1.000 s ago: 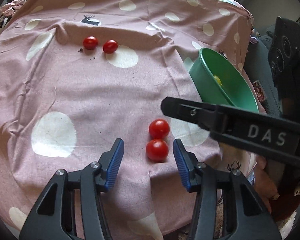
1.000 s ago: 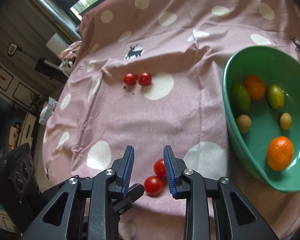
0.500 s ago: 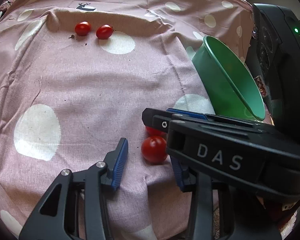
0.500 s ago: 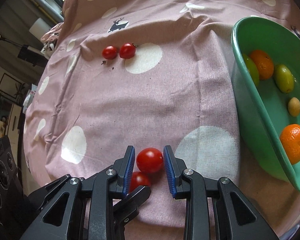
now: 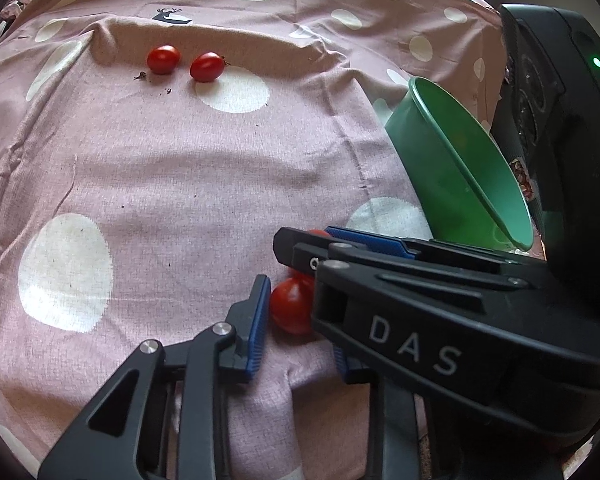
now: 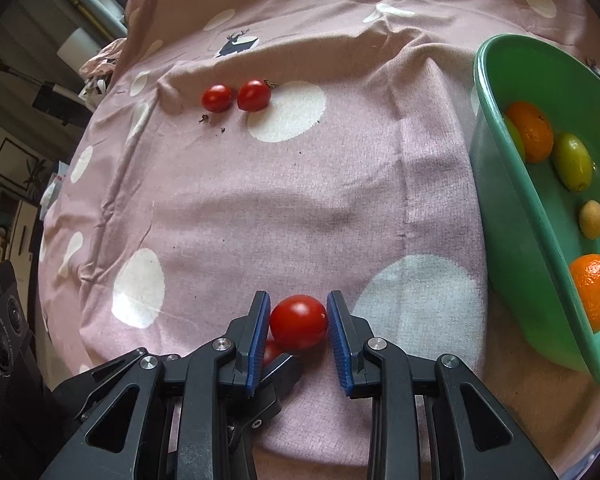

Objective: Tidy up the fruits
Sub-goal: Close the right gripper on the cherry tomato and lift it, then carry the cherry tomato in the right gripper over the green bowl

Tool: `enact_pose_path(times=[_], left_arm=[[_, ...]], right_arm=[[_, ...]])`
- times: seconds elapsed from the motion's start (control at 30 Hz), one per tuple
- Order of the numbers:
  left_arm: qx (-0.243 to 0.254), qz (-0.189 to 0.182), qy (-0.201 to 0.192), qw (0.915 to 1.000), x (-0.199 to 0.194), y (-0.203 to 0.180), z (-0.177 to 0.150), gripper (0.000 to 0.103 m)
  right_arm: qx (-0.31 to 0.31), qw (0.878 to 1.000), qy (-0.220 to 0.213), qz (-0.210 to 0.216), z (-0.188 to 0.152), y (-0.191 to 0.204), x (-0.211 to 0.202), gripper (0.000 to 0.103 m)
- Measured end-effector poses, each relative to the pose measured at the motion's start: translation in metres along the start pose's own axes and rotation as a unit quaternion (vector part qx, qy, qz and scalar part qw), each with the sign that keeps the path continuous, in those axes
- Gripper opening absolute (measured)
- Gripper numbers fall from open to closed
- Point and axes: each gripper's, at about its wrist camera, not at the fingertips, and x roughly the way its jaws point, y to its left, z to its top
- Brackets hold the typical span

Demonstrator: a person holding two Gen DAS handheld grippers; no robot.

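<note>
Two red tomatoes lie together on the pink dotted cloth. My right gripper (image 6: 298, 330) has its blue pads against both sides of the farther tomato (image 6: 298, 322). My left gripper (image 5: 300, 322) has its left pad (image 5: 259, 320) touching the nearer tomato (image 5: 290, 308); its right finger is hidden behind the right gripper's body (image 5: 420, 320), which crosses over it. That nearer tomato (image 6: 271, 353) peeks out under the right gripper in the right wrist view. Two more tomatoes (image 6: 236, 96) (image 5: 184, 62) lie far back. A green bowl (image 6: 512, 216) (image 5: 456, 168) stands to the right.
The bowl holds two oranges (image 6: 594, 290), a green fruit (image 6: 573, 166) and a small tan fruit (image 6: 592, 219). The cloth (image 6: 260, 208) is wrinkled, with a fold near the far tomatoes. Dark crumbs (image 6: 204, 120) lie beside them. The table edge falls away at the left.
Both grippers moved forward and lower. The right jaws have closed in around the farther tomato, and the left jaws have narrowed around the nearer one. The right gripper now covers more of the left view.
</note>
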Motion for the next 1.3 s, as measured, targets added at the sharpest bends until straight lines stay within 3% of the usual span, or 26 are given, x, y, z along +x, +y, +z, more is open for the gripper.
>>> enact_pose_path(times=[0.37, 0.73, 1.3], left_arm=[[-0.005, 0.003, -0.042, 0.9991, -0.024, 0.002, 0.004, 0.027], [0.009, 0.025, -0.11, 0.9936, -0.055, -0.011, 0.012, 0.027], [0.053, 0.001, -0.154, 0.9867, -0.058, -0.077, 0.043, 0.027]], right_arm=[[0.024, 0.998, -0.045, 0.033, 0.005, -0.008, -0.022, 0.031], [0.029, 0.991, -0.118, 0.062, 0.006, -0.011, -0.06, 0.031], [0.089, 0.967, -0.237, 0.004, -0.002, -0.06, -0.118, 0.031]])
